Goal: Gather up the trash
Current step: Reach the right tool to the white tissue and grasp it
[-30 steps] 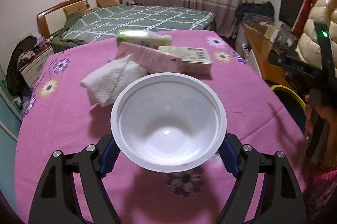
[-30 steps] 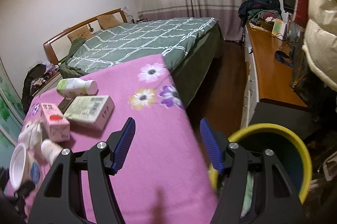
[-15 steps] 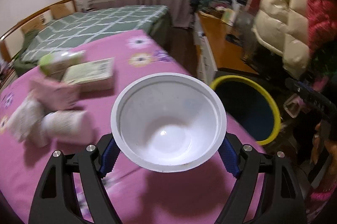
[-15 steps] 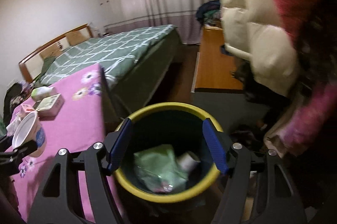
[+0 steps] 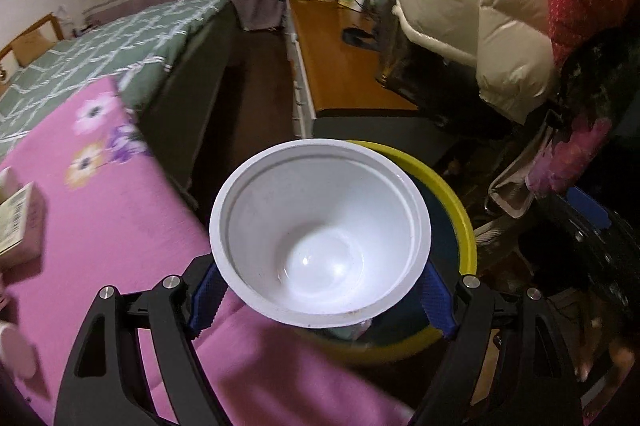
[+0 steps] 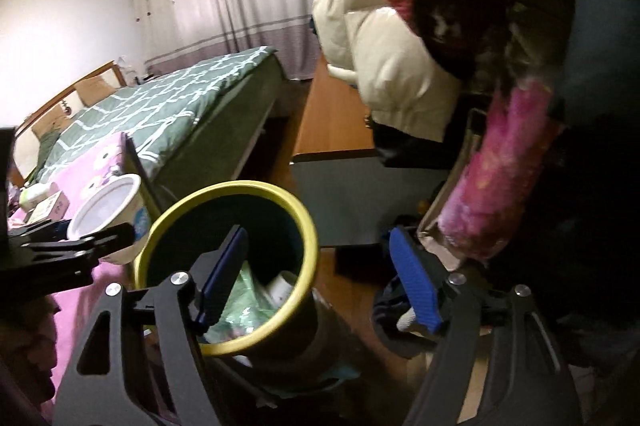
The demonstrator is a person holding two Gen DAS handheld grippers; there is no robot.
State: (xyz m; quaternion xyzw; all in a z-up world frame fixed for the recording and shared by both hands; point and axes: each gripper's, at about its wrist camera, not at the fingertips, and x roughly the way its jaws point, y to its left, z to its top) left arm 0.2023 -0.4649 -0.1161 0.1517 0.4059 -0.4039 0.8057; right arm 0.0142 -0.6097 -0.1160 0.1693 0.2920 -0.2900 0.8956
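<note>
A white plastic bowl [image 5: 320, 238] sits between the blue pads of my left gripper [image 5: 320, 296], whose jaws are opening while the pads still touch its sides. The bowl hangs over the near rim of the yellow-rimmed trash bin [image 5: 460, 218], just past the table's edge. In the right wrist view the bowl [image 6: 106, 205] and left gripper [image 6: 80, 242] are left of the bin [image 6: 236, 187]. My right gripper [image 6: 320, 278] hovers above the bin's right side, jaws opening, nothing between them. A green bag [image 6: 240, 306] and a white cup [image 6: 282, 290] lie inside the bin.
The table with the pink flowered cloth [image 5: 100, 193] is at the left, with a carton [image 5: 20, 222] on it. A green bed [image 5: 120, 37], a wooden cabinet [image 5: 340, 73] and hanging padded jackets [image 5: 460, 5] surround the bin. A pink sleeve [image 6: 500, 177] is at the right.
Both grippers swung right, from over the table to the bin. The bowl travelled with the left gripper to the bin's rim. The right gripper's jaws widened.
</note>
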